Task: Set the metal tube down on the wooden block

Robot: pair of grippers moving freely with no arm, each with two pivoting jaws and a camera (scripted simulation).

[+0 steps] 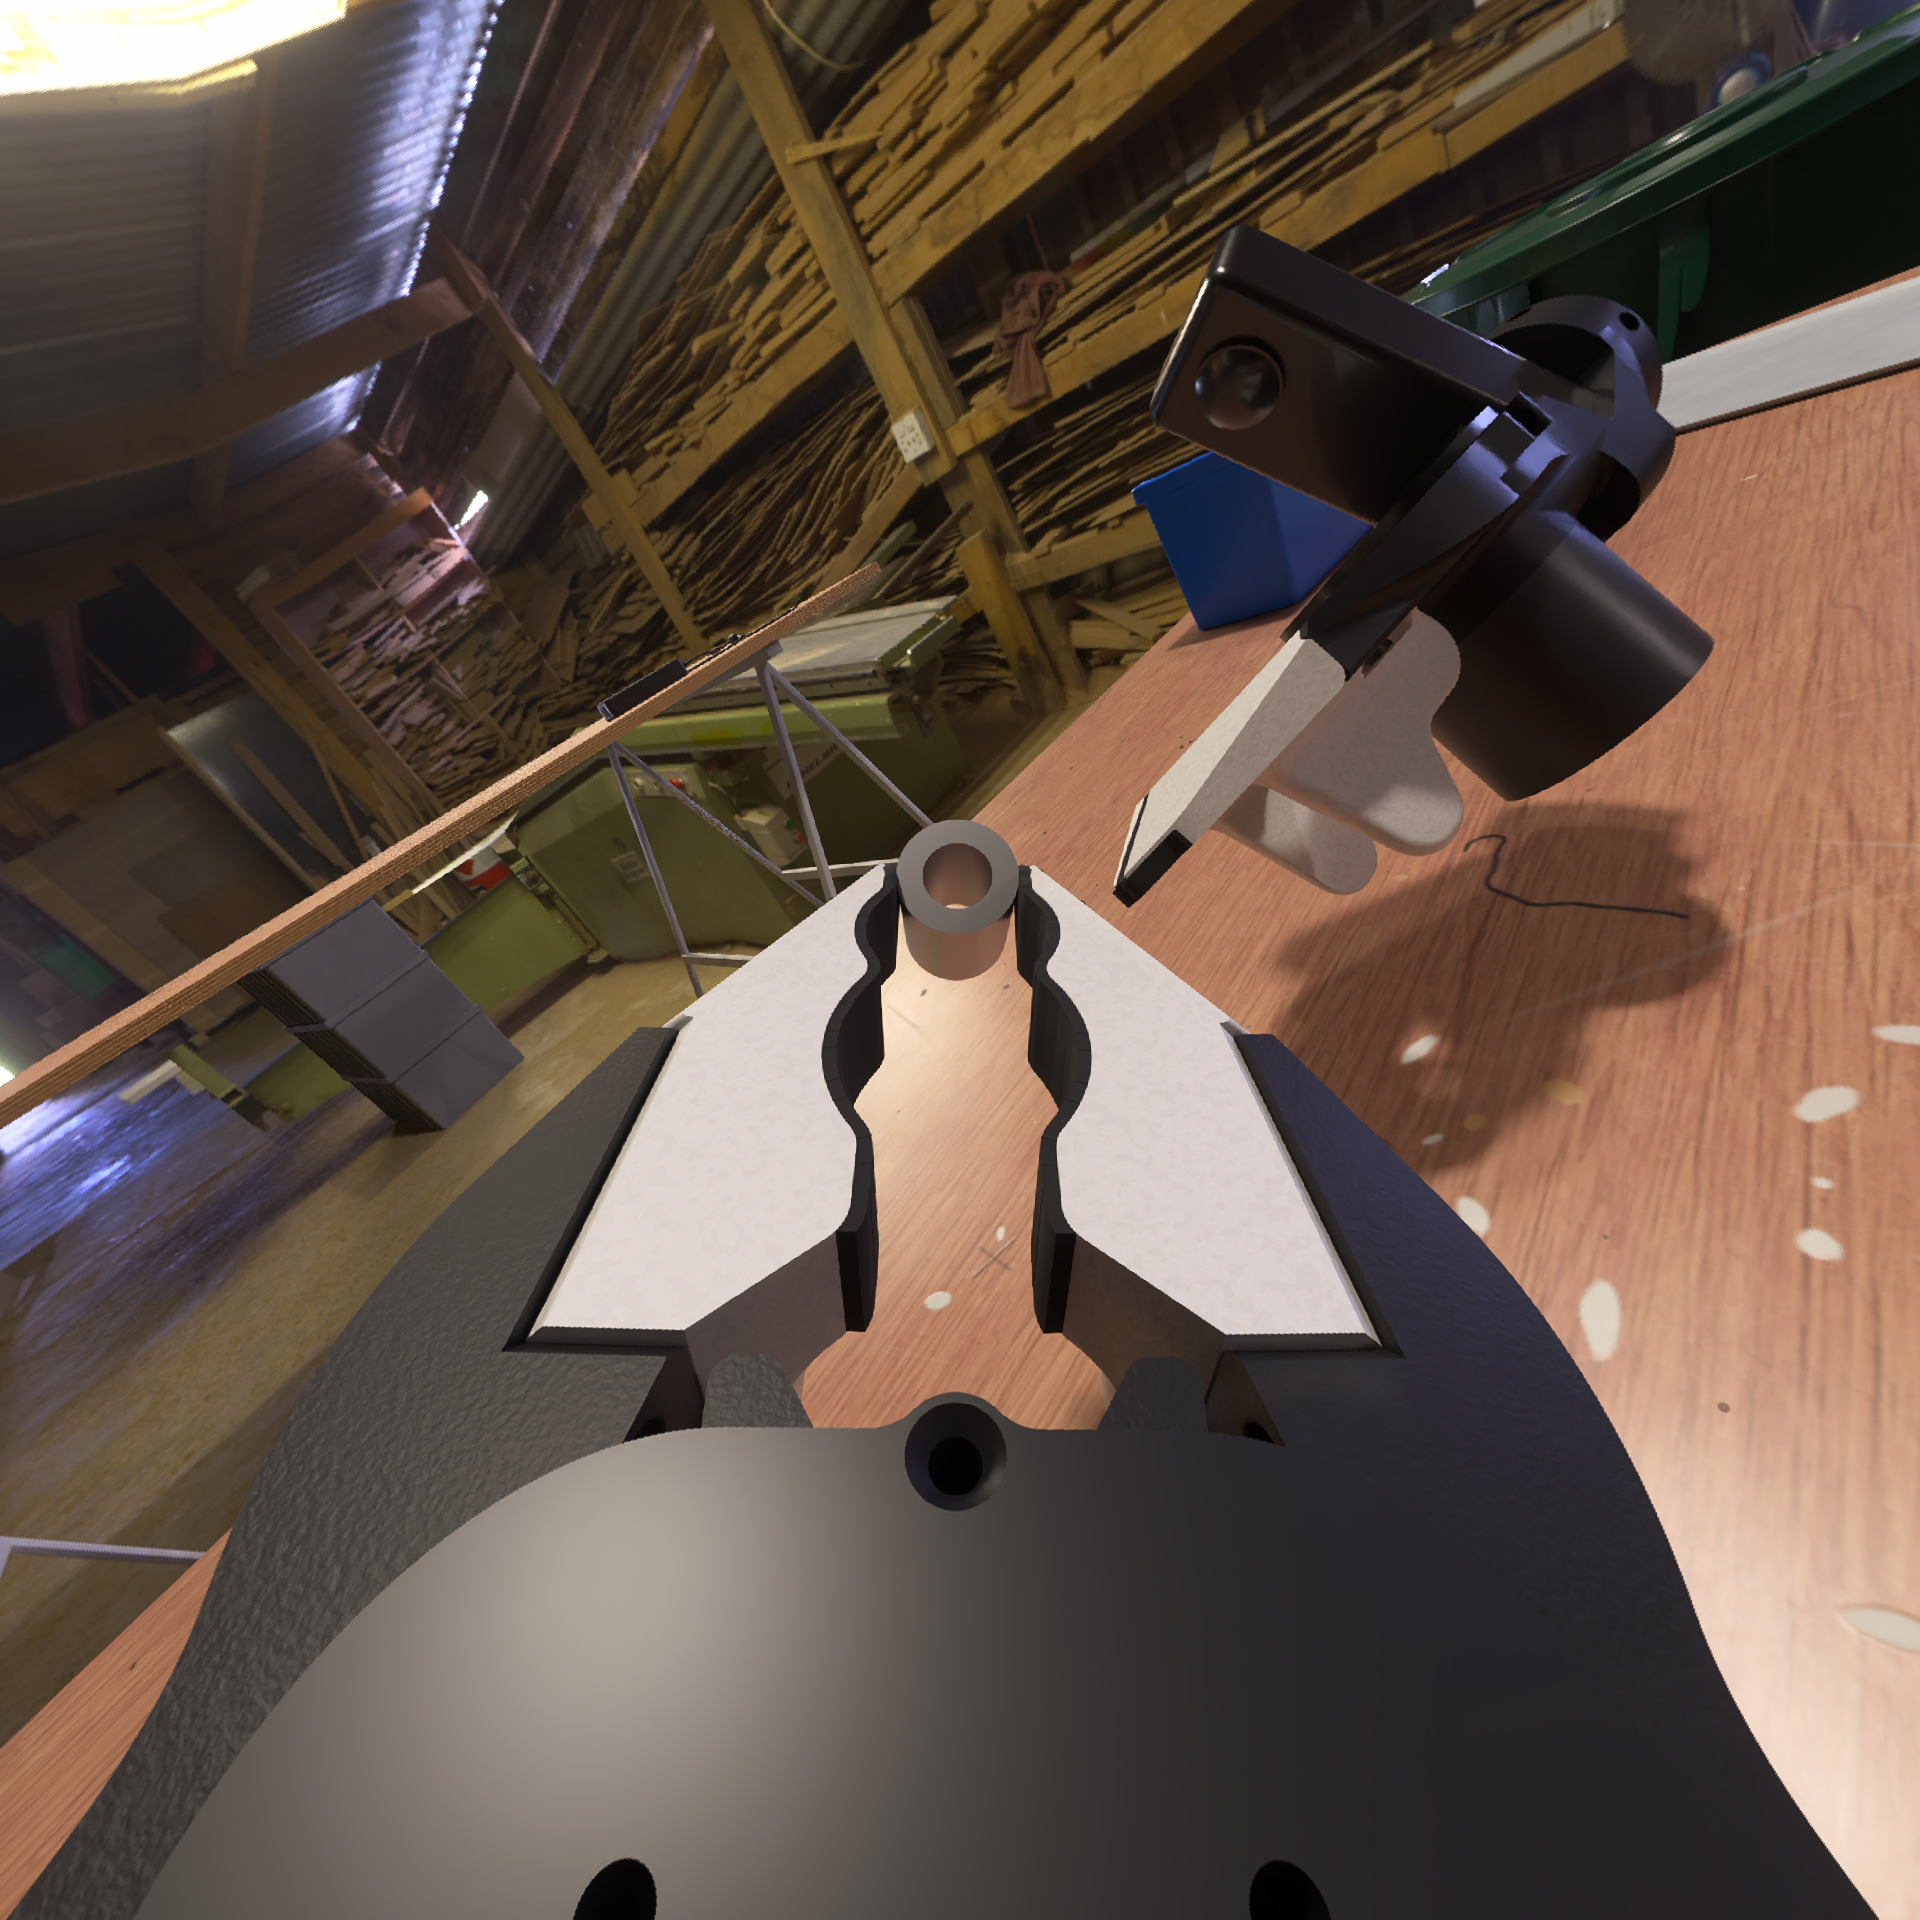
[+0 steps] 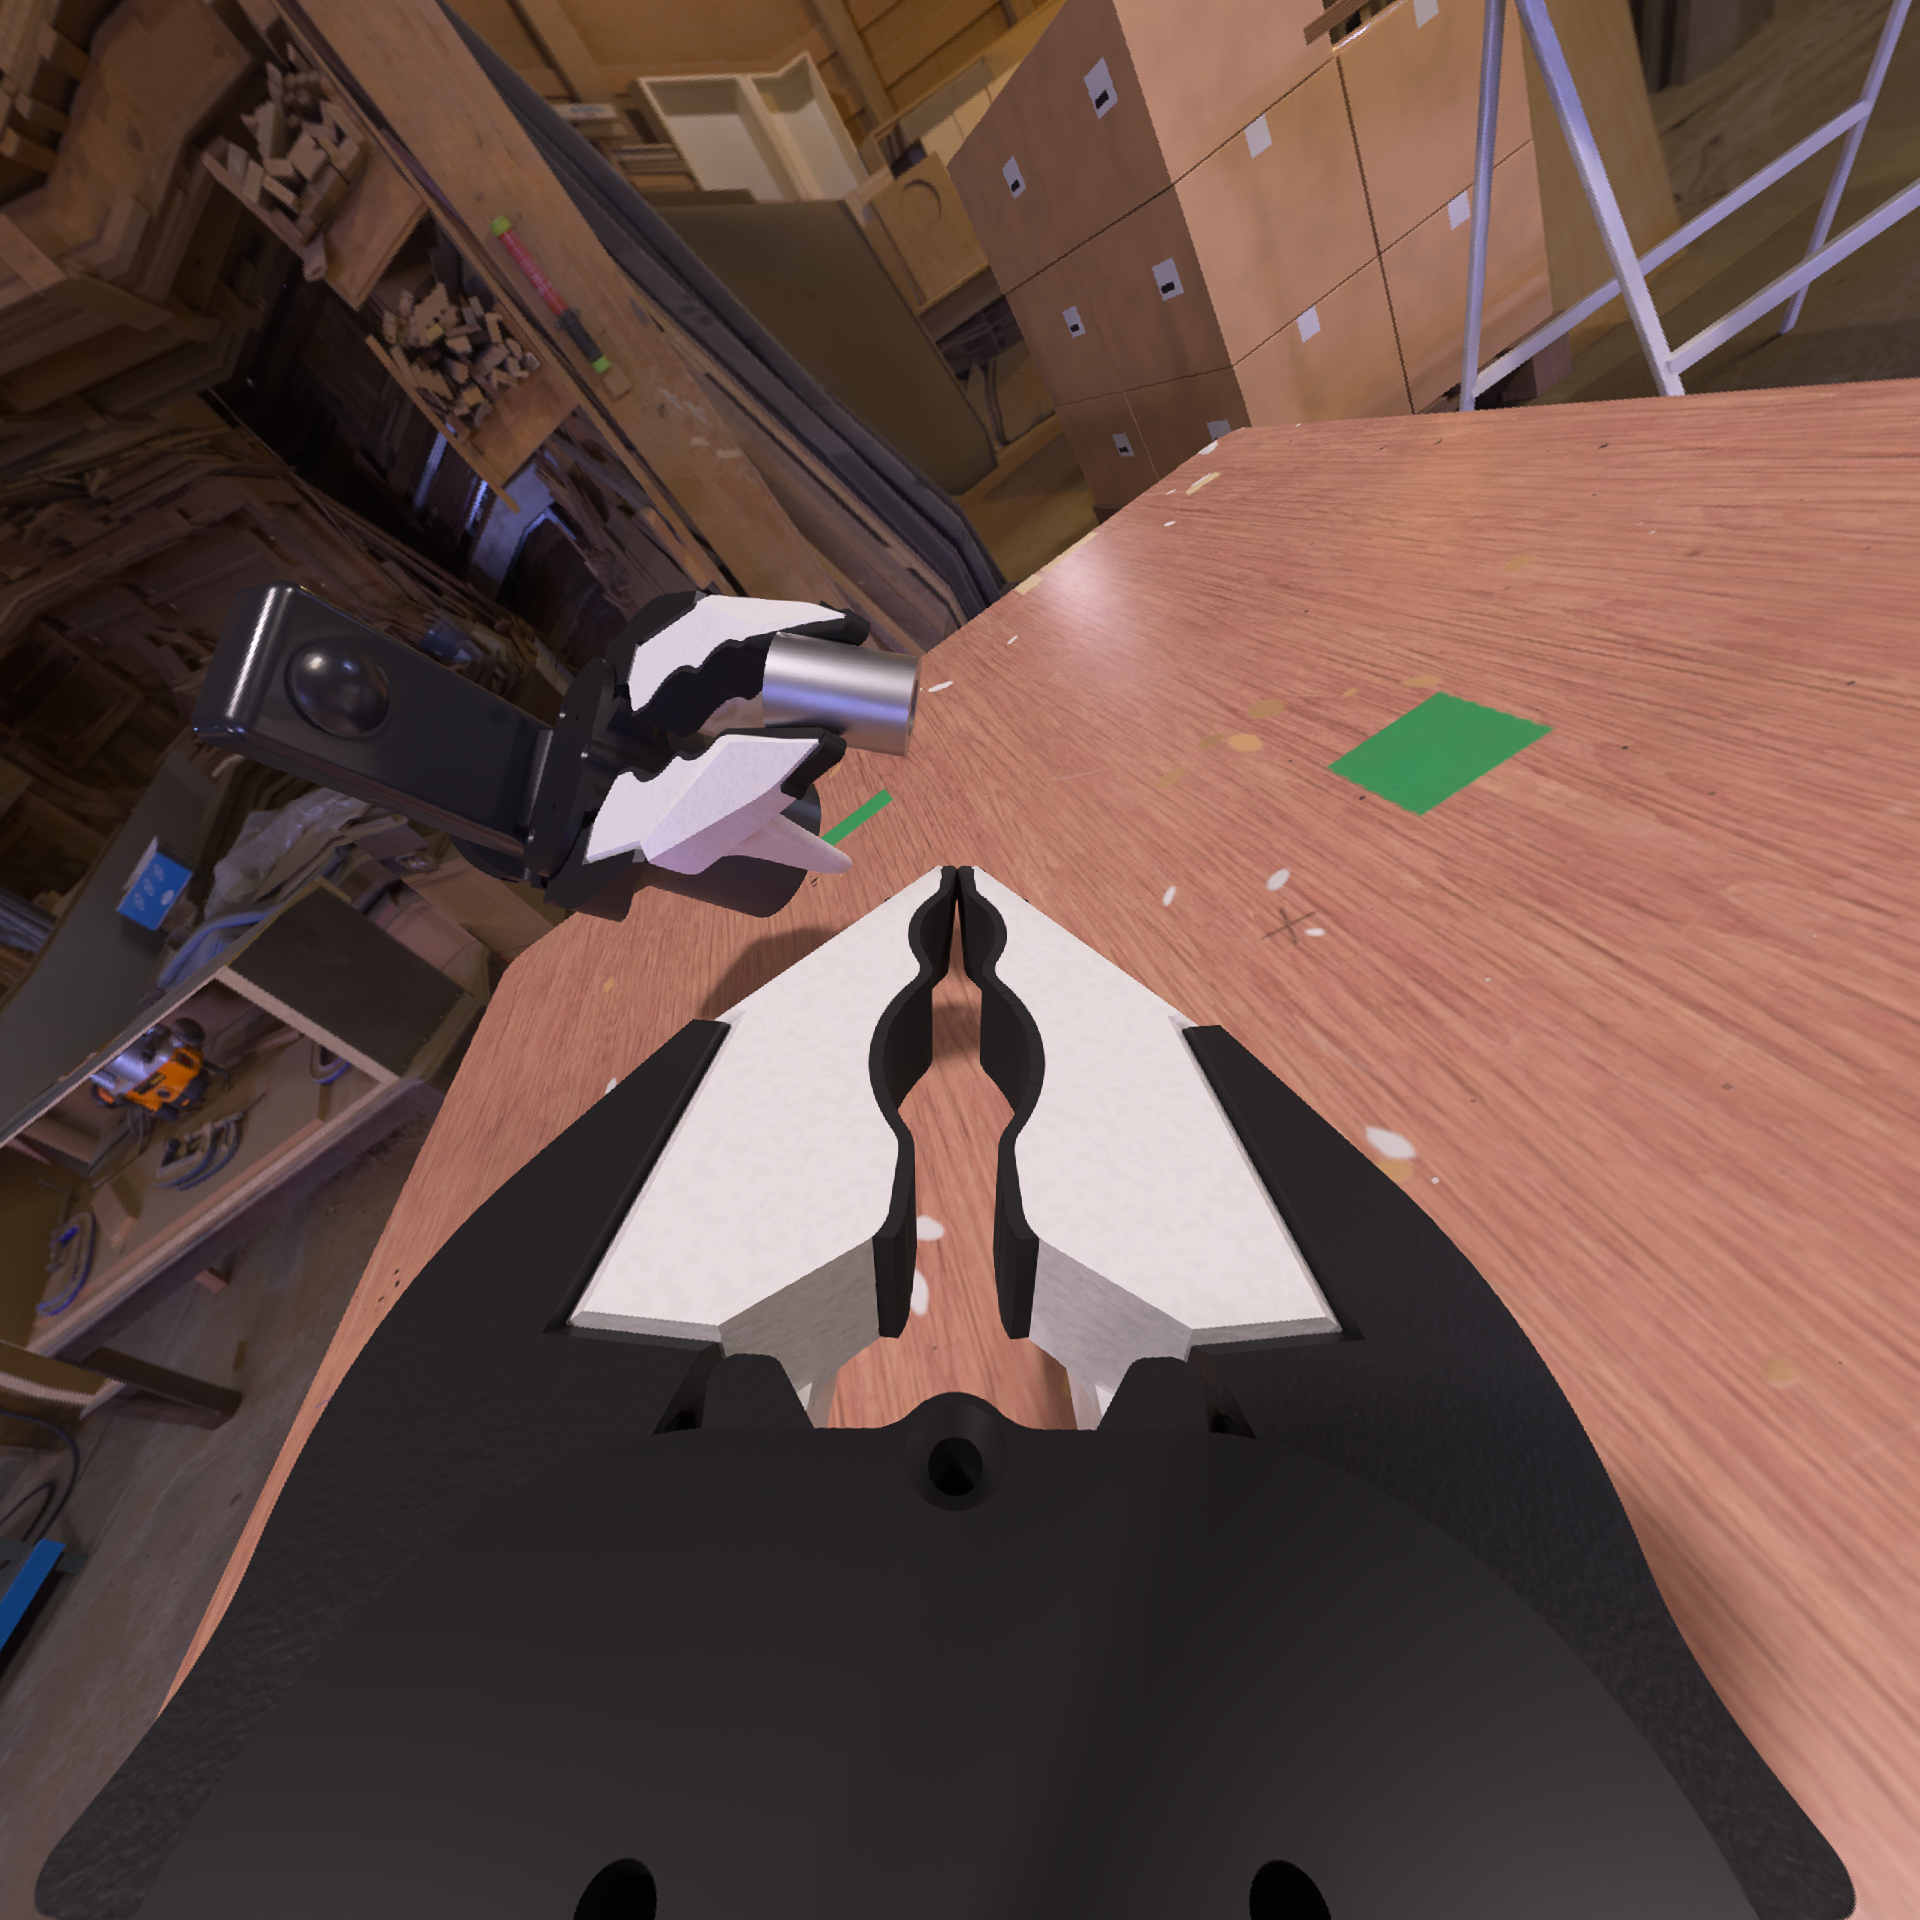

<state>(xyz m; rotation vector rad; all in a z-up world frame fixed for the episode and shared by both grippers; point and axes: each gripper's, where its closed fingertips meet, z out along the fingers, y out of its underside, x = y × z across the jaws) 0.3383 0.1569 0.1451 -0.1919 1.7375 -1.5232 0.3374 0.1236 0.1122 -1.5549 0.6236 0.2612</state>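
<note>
My left gripper [image 1: 956, 896] is shut on the metal tube [image 1: 956, 914], a short grey hollow cylinder held at the fingertips above the wooden table [image 1: 1662, 1091]. In the right wrist view the left gripper [image 2: 844, 688] holds the shiny tube [image 2: 847, 694] level, its open end pointing right over the table's edge. My right gripper [image 2: 954, 883] is shut and empty, low over the table. It also shows in the left wrist view [image 1: 1148, 868], to the right of the tube. No wooden block shows in either view.
A flat green square [image 2: 1439, 750] lies on the table [image 2: 1558, 1091] to the right, and a thin green strip [image 2: 857, 818] lies below the left gripper. A blue bin [image 1: 1247, 540] stands at the table's far end. Workshop shelves surround the table.
</note>
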